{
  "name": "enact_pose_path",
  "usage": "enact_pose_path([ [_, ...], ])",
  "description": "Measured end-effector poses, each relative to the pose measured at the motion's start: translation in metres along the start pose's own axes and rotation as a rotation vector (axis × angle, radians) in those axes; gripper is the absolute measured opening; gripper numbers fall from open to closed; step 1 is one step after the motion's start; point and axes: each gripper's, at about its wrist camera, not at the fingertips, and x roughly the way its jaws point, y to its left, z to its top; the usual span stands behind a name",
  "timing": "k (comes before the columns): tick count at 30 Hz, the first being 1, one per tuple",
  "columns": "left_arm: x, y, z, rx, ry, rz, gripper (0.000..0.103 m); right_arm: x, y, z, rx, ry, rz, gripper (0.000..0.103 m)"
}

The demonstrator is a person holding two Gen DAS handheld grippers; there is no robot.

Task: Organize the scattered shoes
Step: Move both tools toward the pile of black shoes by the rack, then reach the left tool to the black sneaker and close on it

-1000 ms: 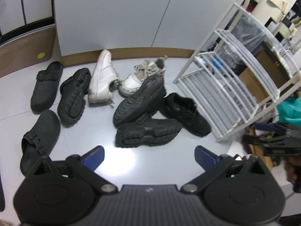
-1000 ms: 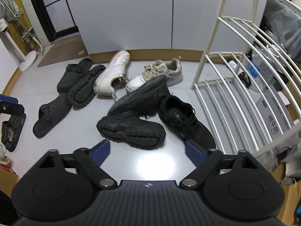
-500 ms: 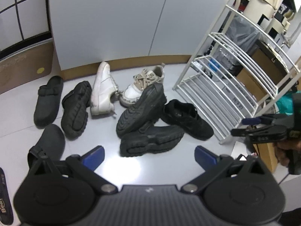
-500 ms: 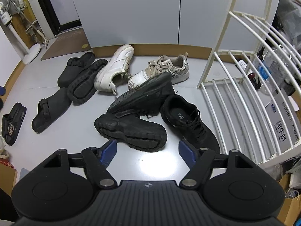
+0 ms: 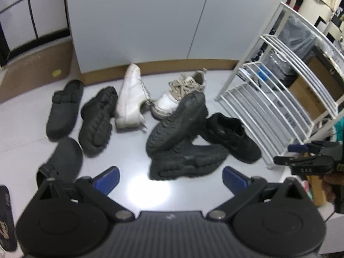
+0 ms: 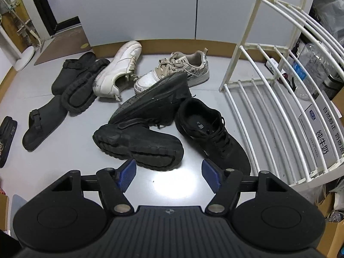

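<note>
The white shoe rack [image 6: 279, 99] stands empty at the right; the scattered shoes [image 6: 150, 107] lie on the floor beside it. I'd take the nearest chunky black shoe [image 6: 139, 146] by its side. The right gripper [image 6: 169, 177] and left gripper [image 5: 171, 177] are both spread, holding nothing. Only the left view shows the right gripper from outside.

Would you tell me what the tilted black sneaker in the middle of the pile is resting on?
The tilted black sneaker leans over a chunky black shoe lying on its side, sole showing. The patterned beige sneaker stands behind it. The contact underneath is hidden.
</note>
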Motion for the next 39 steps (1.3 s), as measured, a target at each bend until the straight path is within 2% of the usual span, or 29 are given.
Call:
enact_pose_path([
  [7,0.032,-0.005,0.010,0.067,0.020,-0.033,0.103,0.010,-0.005,0.003,0.012,-0.016,-0.007,0.073],
  [11,0.045,-0.006,0.012,0.025,0.064,-0.064,0.103,0.021,-0.017,-0.001,0.119,-0.013,0.030,0.073],
  [13,0.051,-0.007,0.016,0.010,0.071,-0.075,0.103,0.030,-0.017,-0.001,0.114,0.006,0.042,0.073],
  [15,0.062,-0.009,0.022,0.022,0.064,-0.066,0.103,0.037,-0.016,-0.001,0.090,0.013,0.047,0.073],
  [18,0.075,-0.008,0.024,0.022,0.099,-0.053,0.103,0.045,-0.018,-0.003,0.079,0.015,0.049,0.073],
  [21,0.083,-0.003,0.026,-0.006,0.119,-0.023,0.103,0.059,-0.022,-0.008,0.103,0.033,0.012,0.073],
  [24,0.087,0.002,0.025,-0.030,0.111,-0.027,0.103,0.066,-0.021,-0.015,0.112,0.077,-0.021,0.073],
  [27,0.096,-0.004,0.017,0.009,0.064,-0.020,0.102,0.064,-0.024,-0.021,0.182,0.104,0.003,0.073],
  [29,0.106,-0.006,0.015,0.019,0.075,-0.057,0.099,0.059,-0.024,-0.025,0.192,0.096,0.007,0.073],
  [30,0.110,-0.006,0.015,0.009,0.085,-0.073,0.094,0.056,-0.023,-0.028,0.188,0.089,0.001,0.074],
  [33,0.116,-0.007,0.016,-0.037,0.107,-0.126,0.094,0.046,-0.019,-0.039,0.173,0.060,-0.035,0.078],
  [34,0.114,-0.009,0.016,-0.035,0.104,-0.125,0.094,0.040,-0.020,-0.043,0.186,0.031,-0.039,0.078],
  [36,0.111,-0.018,0.016,-0.014,0.084,-0.125,0.095,0.025,-0.024,-0.053,0.226,-0.062,-0.048,0.088],
  [39,0.112,-0.034,0.015,0.026,0.070,-0.145,0.096,0.010,-0.031,-0.074,0.292,-0.186,-0.117,0.091],
])
